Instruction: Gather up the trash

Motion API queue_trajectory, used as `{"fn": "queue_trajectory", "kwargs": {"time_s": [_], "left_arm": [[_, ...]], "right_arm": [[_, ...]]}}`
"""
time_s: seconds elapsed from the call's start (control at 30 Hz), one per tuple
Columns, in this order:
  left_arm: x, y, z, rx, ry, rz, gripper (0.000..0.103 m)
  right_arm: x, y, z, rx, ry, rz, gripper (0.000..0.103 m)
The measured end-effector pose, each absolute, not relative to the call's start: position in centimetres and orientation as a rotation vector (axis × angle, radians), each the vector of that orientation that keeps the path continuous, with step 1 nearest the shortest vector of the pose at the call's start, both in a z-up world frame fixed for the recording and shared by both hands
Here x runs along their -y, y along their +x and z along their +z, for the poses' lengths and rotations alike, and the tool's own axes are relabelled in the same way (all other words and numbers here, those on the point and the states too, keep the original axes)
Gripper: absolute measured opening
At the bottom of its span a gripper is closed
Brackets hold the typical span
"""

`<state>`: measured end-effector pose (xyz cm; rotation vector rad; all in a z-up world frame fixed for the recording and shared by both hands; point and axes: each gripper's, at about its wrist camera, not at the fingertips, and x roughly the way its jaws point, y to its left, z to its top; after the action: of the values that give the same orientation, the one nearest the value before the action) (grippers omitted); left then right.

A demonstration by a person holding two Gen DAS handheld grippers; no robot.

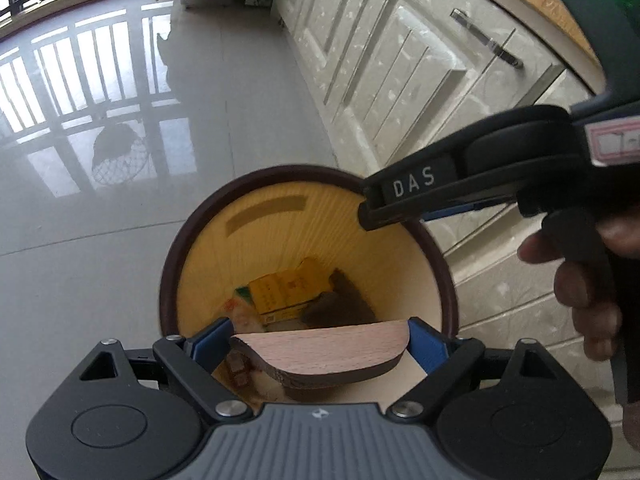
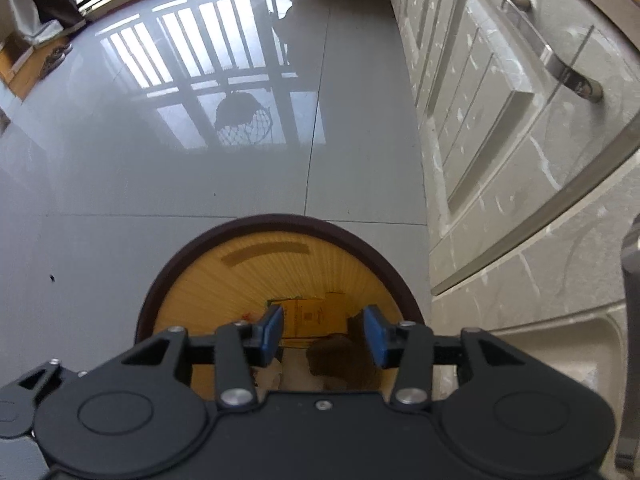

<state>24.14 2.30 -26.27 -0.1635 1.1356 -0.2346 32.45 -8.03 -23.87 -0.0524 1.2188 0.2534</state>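
My left gripper (image 1: 320, 346) clamps a wooden piece (image 1: 328, 354) between its blue pads, holding it over the near rim of the bin (image 1: 168, 280). My right gripper (image 2: 323, 334) hangs over the same bin (image 2: 144, 312), jaws apart with nothing between them. Trash lies at the bin's bottom: a yellow box (image 1: 286, 290) beside a brown wad (image 1: 340, 304). The bin stands on the grey floor (image 1: 120, 220), just beside the cabinet (image 1: 420, 80).

The floor (image 2: 200, 168) is glossy grey tile that mirrors the window bars. The bin (image 1: 280, 224) has a ribbed yellow inner wall and a dark, smooth rim. A pale, matt wooden piece (image 1: 320, 350) shows fine grain. Cabinet doors (image 2: 500, 120) look marbled and satiny, with brushed metal handles (image 2: 560, 60).
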Motion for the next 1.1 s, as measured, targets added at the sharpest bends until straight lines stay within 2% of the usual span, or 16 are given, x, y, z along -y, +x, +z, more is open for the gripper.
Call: {"fn": "queue_trajectory", "kwargs": {"time_s": [0.1,0.17,0.4,0.83,1.1], "left_arm": [[-1.8,24.9,-26.2,-1.152,-0.179,-0.258,0.094],[-1.4,25.3,-26.1,-1.181,-0.168,-0.258,0.103],[-1.8,24.7,-25.8,-1.265,-0.121,-0.229,0.103],[-3.3,23.7,-22.5,-1.292,-0.112,-0.154,0.103],[-4.4,22.0,-19.2,-1.258,-0.096,-0.128,0.103]], "right_arm": [[8.3,32.6,-23.0,-1.235,-0.033,0.267,0.048],[8.6,32.5,-22.5,-1.245,-0.028,0.274,0.053],[9.4,31.8,-21.9,-1.293,-0.048,0.244,0.063],[9.6,29.8,-19.7,-1.277,-0.068,0.242,0.098],[8.4,28.2,-16.0,-1.211,-0.075,0.261,0.103]]}}
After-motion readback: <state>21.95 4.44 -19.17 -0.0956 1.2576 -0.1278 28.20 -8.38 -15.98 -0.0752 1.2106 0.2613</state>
